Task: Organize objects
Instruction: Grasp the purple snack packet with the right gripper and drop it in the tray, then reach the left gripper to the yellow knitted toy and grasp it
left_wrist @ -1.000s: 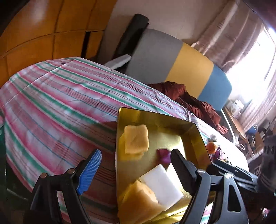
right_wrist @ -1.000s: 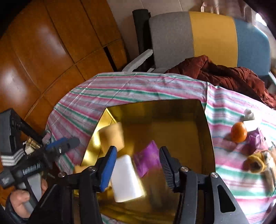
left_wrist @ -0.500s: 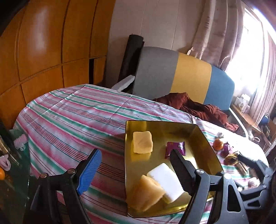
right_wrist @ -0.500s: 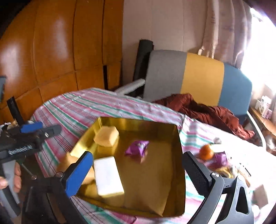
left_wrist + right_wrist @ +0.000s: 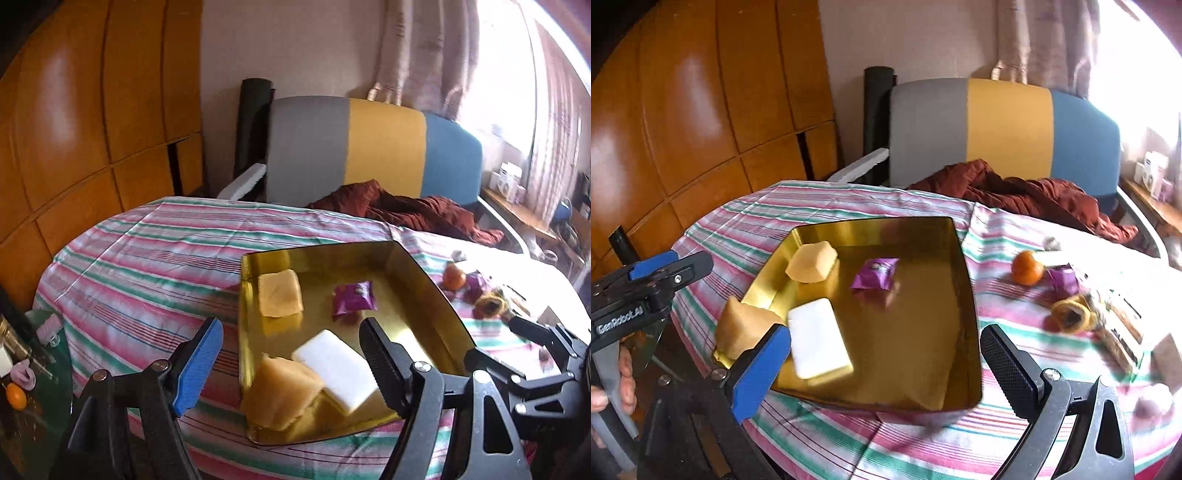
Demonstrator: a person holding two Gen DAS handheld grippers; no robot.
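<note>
A gold tray (image 5: 424, 280) (image 5: 967, 295) sits on the striped tablecloth. It holds two yellow sponges (image 5: 279, 297) (image 5: 742, 328), a white block (image 5: 336, 365) (image 5: 816, 339) and a purple packet (image 5: 352, 297) (image 5: 875, 273). My left gripper (image 5: 290, 365) hovers in front of the tray's near left corner. Its jaws are closing, with nothing pressed between the pads. My right gripper (image 5: 886, 369) stands wide open and holds nothing, in front of the tray's near edge. An orange (image 5: 1027, 267), a second purple packet (image 5: 1063, 278) and a yellow ring (image 5: 1071, 315) lie to the right of the tray.
A grey, yellow and blue chair (image 5: 369, 147) with a maroon cloth (image 5: 1034, 199) stands behind the table. Wooden wall panels (image 5: 92, 129) run along the left. A glass side table (image 5: 33, 369) with small items stands low at the left. A person's hand (image 5: 613, 376) holds the left gripper's handle.
The right gripper's jaws spread wide, and the purple packet that was between them now lies in the tray. Both grippers drew back from the tray, which looks smaller and farther off.
</note>
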